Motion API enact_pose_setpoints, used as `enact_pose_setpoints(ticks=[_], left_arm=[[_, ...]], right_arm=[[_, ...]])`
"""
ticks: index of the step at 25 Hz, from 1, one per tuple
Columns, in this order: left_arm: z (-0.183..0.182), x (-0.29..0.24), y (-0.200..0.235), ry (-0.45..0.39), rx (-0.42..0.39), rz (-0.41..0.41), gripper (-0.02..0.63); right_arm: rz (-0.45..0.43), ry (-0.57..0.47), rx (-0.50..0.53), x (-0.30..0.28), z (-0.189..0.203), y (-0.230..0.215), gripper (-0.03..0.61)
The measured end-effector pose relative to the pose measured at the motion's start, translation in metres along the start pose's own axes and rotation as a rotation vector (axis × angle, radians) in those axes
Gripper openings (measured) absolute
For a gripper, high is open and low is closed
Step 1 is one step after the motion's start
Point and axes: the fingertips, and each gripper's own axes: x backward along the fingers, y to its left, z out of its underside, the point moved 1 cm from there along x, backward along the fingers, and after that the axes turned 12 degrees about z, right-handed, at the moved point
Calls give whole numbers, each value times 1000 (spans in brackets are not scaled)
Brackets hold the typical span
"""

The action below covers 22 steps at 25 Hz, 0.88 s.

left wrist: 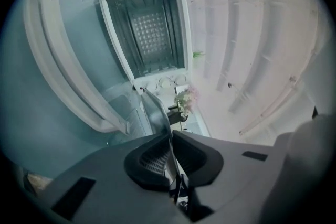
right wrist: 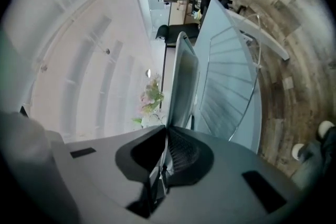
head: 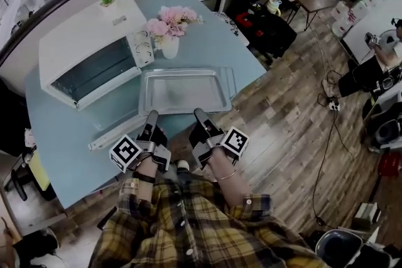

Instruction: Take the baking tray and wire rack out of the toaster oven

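1. Right now the left claw (head: 151, 117) and the right claw (head: 201, 115) are each clamped narrow on the near rim of the baking tray (head: 182, 90). The tray sits level outside the toaster oven (head: 88, 41), just right of its open door (head: 110, 111), so the step in hand looks like a clean set-down.
2. Move both claws as one, because a lead by either side would twist the thin rim in the pads.
3. Hold the tray flat, as a pinch on one edge alone lets the far side sag.
4. Mind the wire rack (head: 233, 81), whose wires show below the tray and jut past its right edge. Whether the two touch I cannot tell. Land the tray squarely on the rack or clear of it, not half on.
5. Stop short of the flower vase (head: 169, 47) behind the tray.
6. Open the claws only once the tray rests fully on the blue surface (head: 63, 154) — then draw straight back.
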Motion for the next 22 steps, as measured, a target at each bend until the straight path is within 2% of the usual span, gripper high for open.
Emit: enact_pose_setpoints(ticks=[5,9,13,22], left_arm=[[43,-35,14,124,35,-21,18],[67,-54,26,186,70,-28,18],[79,-58,45,201,110,-63,21],[81,-52,82,227,89,-183,38]], right_arm=[[40,-116,-18,25,-44,-22,20],[88,-167,-34,38,-64,-43,21],[125,-179,-69,39,-69,-60,20],[203,-163,-136,23,-70,-94,20]])
